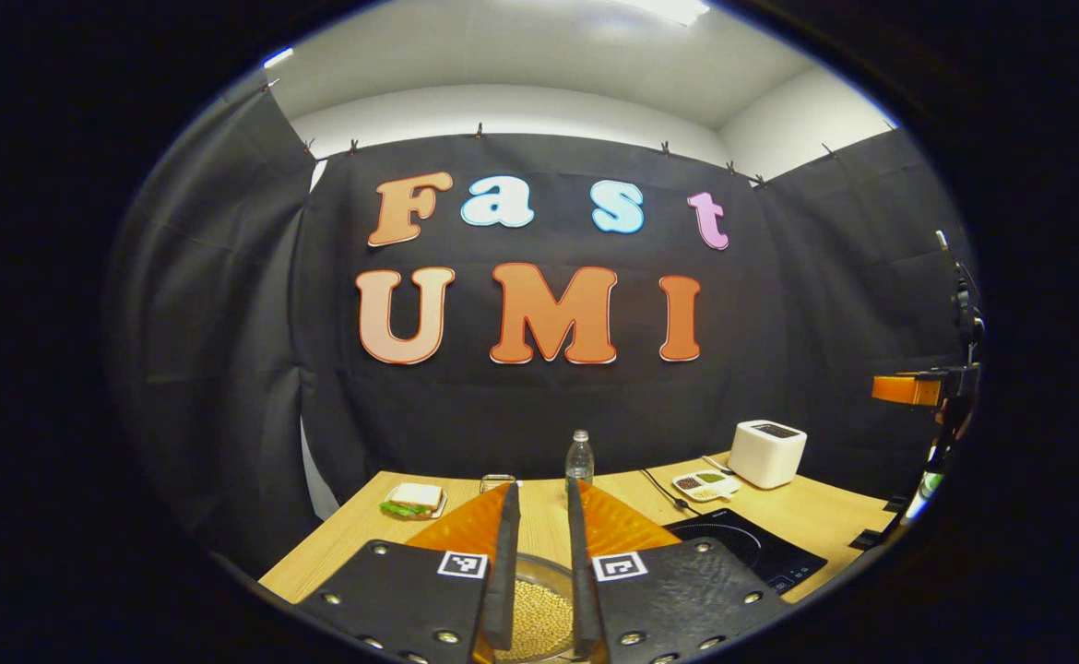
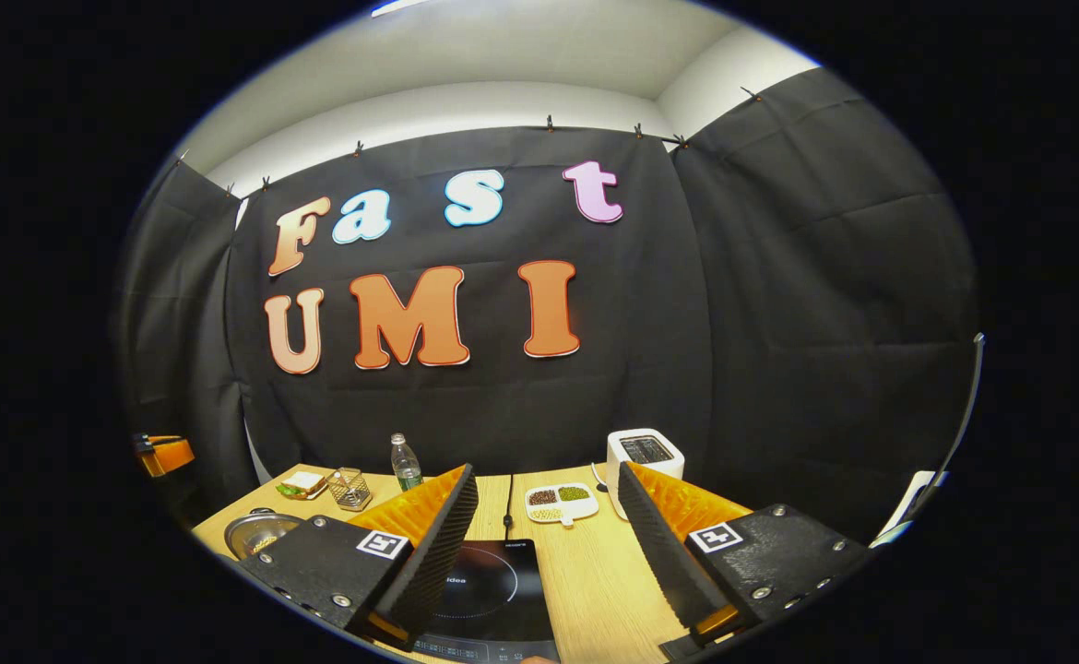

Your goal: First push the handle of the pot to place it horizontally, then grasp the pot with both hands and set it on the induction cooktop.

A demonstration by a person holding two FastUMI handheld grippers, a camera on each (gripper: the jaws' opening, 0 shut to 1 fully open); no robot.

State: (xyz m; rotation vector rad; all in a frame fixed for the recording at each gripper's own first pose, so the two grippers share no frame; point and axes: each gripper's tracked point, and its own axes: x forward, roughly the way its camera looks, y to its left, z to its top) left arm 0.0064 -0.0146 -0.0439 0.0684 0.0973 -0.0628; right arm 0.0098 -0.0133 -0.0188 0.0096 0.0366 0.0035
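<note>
Left gripper (image 1: 539, 563) nearly closed above glass-lidded pot (image 1: 539, 618), yellow grains inside.

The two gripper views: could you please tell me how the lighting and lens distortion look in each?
Left gripper view: even overhead light, a bright ceiling lamp at the top, table edges bowed by the fisheye, pot sharp between the fingers. Right gripper view: same soft light, faint sheen on the induction cooktop, curved wall seams.

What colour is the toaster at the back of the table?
White, with a dark top. The toaster shows best in the left gripper view.
</note>
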